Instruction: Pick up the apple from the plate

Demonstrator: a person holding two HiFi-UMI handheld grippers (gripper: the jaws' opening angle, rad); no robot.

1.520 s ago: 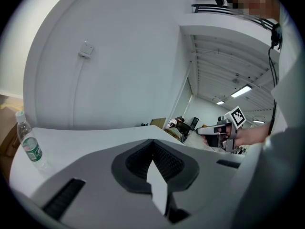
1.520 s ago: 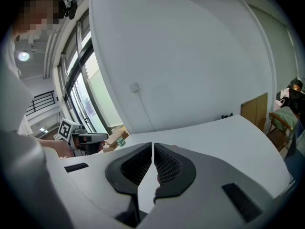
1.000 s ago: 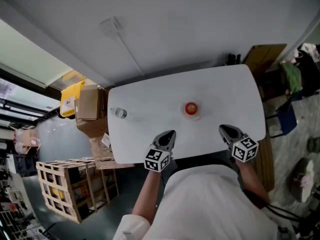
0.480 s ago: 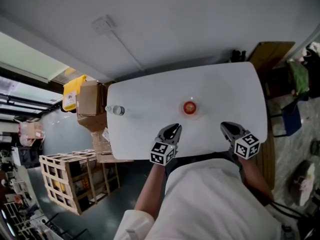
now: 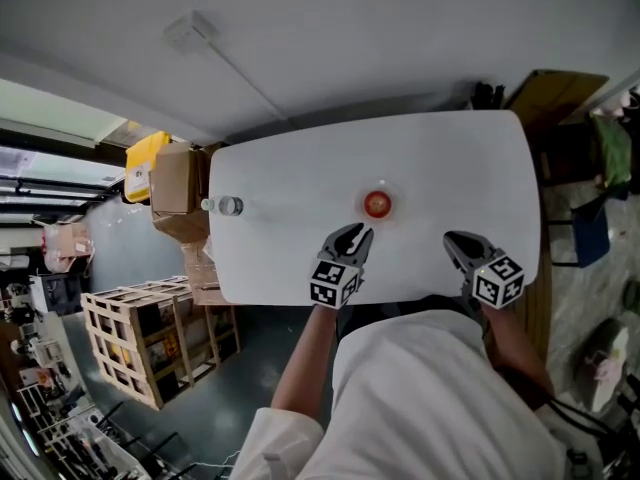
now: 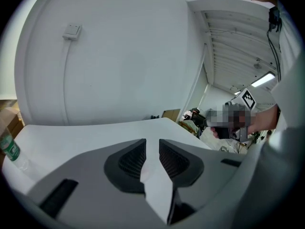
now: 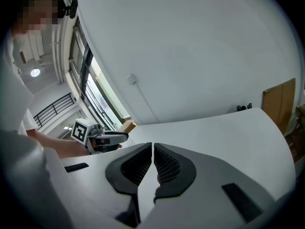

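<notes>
The apple (image 5: 377,204) sits on what looks like a pale plate (image 5: 393,214); near the plate, the left gripper (image 5: 352,236) has just been opening its empty jaws, likely for the grasp, while the right gripper (image 5: 458,243), farther off, idles with jaws together

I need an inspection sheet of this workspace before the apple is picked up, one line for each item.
Surface: white table, no spills seen.
Job's things: red apple on a small plate, mid-table, untouched.
Clutter: clear bottle near the table's left edge.
Grippers: left gripper open, jaws have just been opening, nothing between them; right gripper shut, empty.
Cables: nothing seen on the table; a thin line runs down the wall from a wall box.
Surroundings: cardboard boxes and a wooden crate at left.
</notes>
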